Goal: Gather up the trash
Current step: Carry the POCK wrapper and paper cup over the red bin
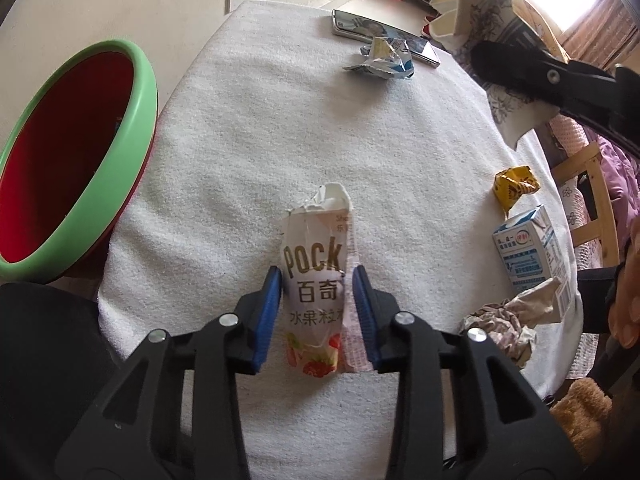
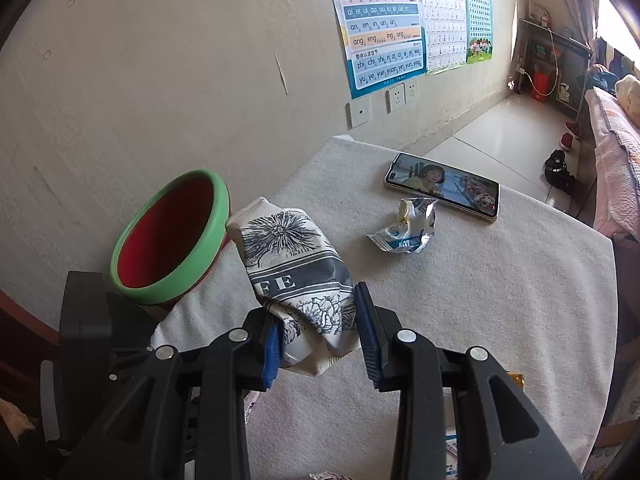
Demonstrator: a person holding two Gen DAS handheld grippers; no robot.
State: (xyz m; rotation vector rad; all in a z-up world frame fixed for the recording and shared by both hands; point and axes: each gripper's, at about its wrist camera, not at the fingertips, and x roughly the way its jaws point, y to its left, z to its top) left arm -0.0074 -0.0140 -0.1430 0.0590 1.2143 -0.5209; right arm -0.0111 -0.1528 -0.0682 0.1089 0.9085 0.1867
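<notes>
A torn white Pocky wrapper (image 1: 316, 248) lies on the white tablecloth (image 1: 280, 120). My left gripper (image 1: 316, 270) is shut on it, a blue pad pressing each side. My right gripper (image 2: 316, 304) is shut on a crumpled white paper cup with a grey flower print (image 2: 288, 264), which it holds tilted above the cloth. In the left wrist view this cup (image 1: 472, 12) hangs at the top right. A bin with a green rim (image 1: 146, 96) and a red inside stands tilted at the table's left edge; the right wrist view shows the bin (image 2: 222, 216) just left of the cup.
A phone (image 2: 444, 186) with a lit screen lies at the far side, a crumpled blue-white wrapper (image 2: 408, 232) beside it. On the right are a yellow wrapper (image 1: 514, 186), a milk carton (image 1: 532, 248) and a crumpled paper wad (image 1: 500, 324). A wall runs behind the bin.
</notes>
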